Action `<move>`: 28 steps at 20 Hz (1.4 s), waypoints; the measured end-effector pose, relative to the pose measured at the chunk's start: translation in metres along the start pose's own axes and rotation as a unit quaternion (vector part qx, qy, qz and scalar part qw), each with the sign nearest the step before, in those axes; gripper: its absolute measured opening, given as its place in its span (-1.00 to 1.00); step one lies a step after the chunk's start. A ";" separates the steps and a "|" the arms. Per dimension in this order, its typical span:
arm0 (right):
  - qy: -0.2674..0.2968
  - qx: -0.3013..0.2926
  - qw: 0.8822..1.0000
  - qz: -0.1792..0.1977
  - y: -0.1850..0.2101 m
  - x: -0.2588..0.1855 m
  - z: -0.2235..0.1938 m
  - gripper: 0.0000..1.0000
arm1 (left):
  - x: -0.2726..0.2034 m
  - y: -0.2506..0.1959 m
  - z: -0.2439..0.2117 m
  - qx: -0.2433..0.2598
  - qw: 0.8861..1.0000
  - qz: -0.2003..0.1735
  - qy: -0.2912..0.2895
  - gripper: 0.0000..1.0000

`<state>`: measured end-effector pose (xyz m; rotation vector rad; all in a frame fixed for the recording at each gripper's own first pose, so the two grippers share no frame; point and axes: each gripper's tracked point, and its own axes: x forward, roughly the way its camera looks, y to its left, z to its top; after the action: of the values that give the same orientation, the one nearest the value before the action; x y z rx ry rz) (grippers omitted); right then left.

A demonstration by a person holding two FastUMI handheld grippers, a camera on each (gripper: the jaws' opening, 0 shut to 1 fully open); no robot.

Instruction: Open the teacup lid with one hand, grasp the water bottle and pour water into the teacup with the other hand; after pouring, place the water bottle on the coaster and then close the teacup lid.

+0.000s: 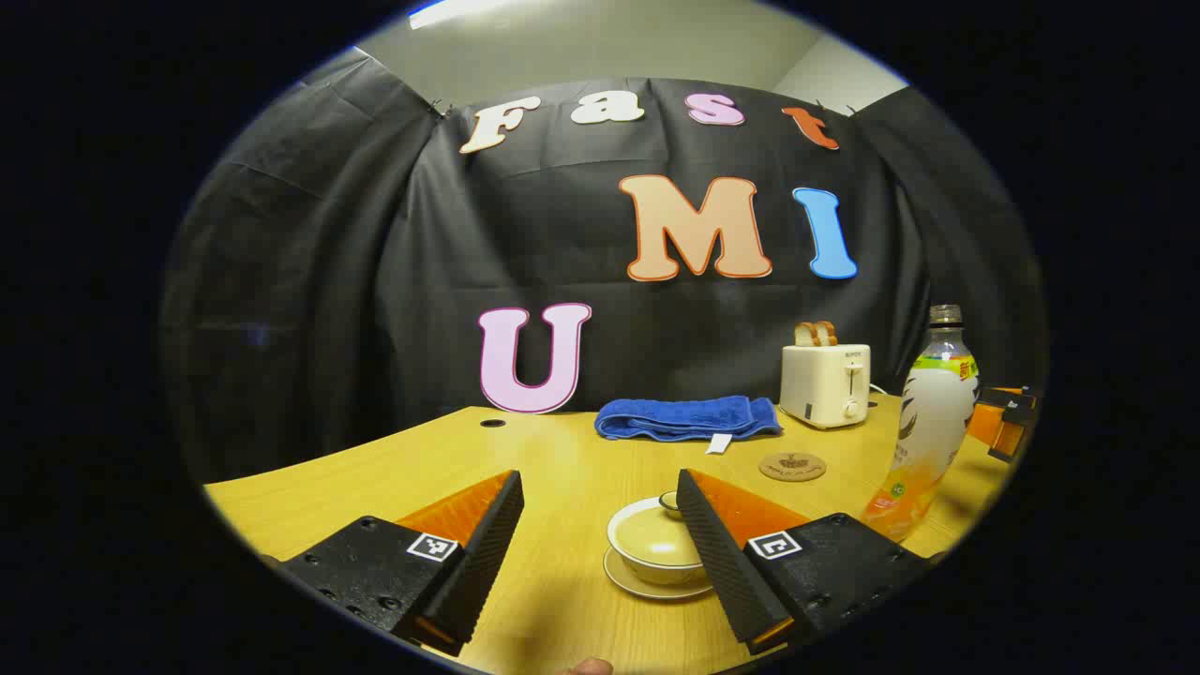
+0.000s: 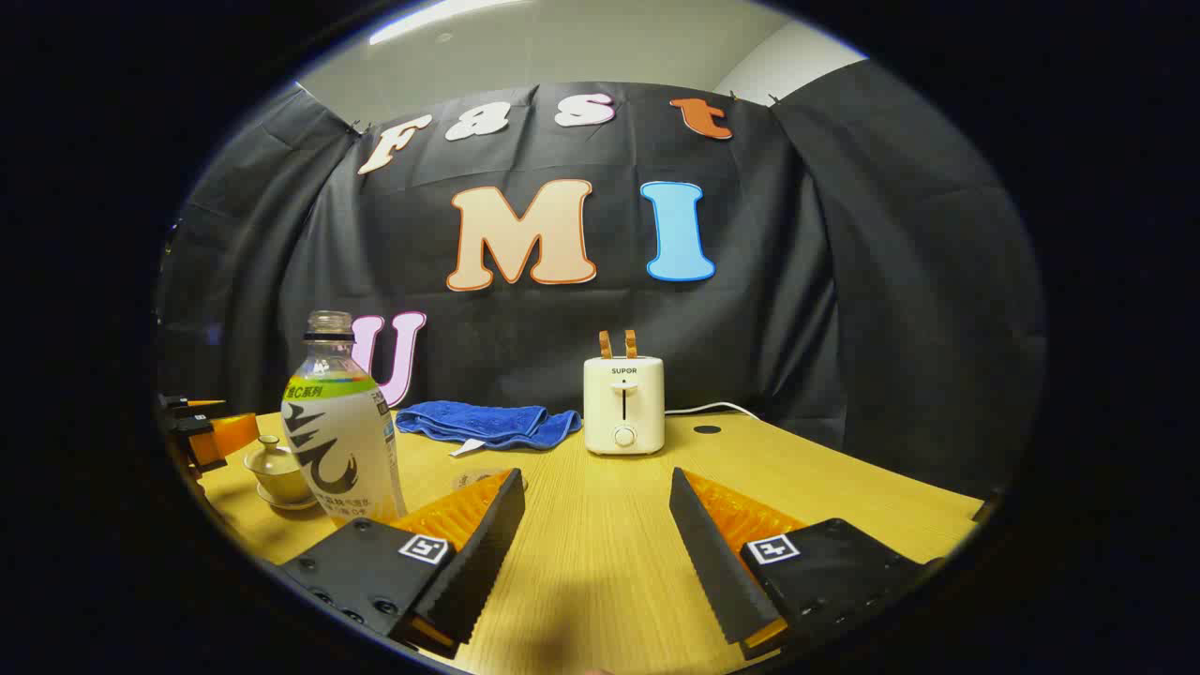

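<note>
Judging from how things lie, nothing of the task is yet begun: the lid (image 1: pixel 654 537) sits on the teacup (image 1: pixel 656 561), which stands on its saucer (image 1: pixel 647 588) on the wooden table (image 1: pixel 562 469); the water bottle (image 1: pixel 923 427) stands upright with its cap off, apart from the cork coaster (image 1: pixel 792 466).

The left gripper (image 1: pixel 600 525) is spread wide and holds nothing; in the left gripper view the teacup lies just ahead and slightly to the right of the gap's centre, partly hidden behind the right-hand finger; the lid's small knob (image 1: pixel 669 503) peeks out beside that finger's tip. This gripper is plainly the nearer one to the cup, so the lid should fall to it; it would need to shift a little right and come down until the knob stands between the fingers.

The right gripper (image 2: pixel 592 520) is likewise wide apart and empty; in the right gripper view the bottle (image 2: pixel 342 422) stands to the left of the fingers, just beyond the left-hand one, its long axis vertical, so a sideways grasp round the body suits; the teacup (image 2: pixel 278 472) sits farther left behind it. The coaster seems to lie just past the left fingertip, though it is mostly hidden there.

A blue towel (image 1: pixel 689 417) and a toaster (image 1: pixel 826 382) stand at the back, well clear.
</note>
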<state>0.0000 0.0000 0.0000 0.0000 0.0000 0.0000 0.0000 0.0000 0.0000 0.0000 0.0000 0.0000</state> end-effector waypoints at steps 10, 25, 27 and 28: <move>0.000 0.000 1.000 0.001 0.000 -0.001 0.000 0.96 | 0.000 0.002 0.000 0.000 1.000 0.000 0.000 0.92; 0.000 0.000 1.000 0.003 0.001 0.000 0.000 0.96 | 0.009 -0.014 -0.007 0.018 0.999 -0.033 0.017 0.92; 0.000 0.000 1.000 0.004 0.001 -0.001 0.000 0.96 | 0.013 -0.021 -0.008 0.027 0.998 -0.042 0.029 0.92; 0.000 0.000 1.000 0.004 0.001 -0.001 0.000 0.96 | 0.016 -0.025 -0.010 0.033 0.998 -0.048 0.036 0.92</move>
<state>-0.0005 0.0007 0.0000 -0.0005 -0.0004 0.0071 0.0156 -0.0251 -0.0103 0.0653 0.0716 -0.0953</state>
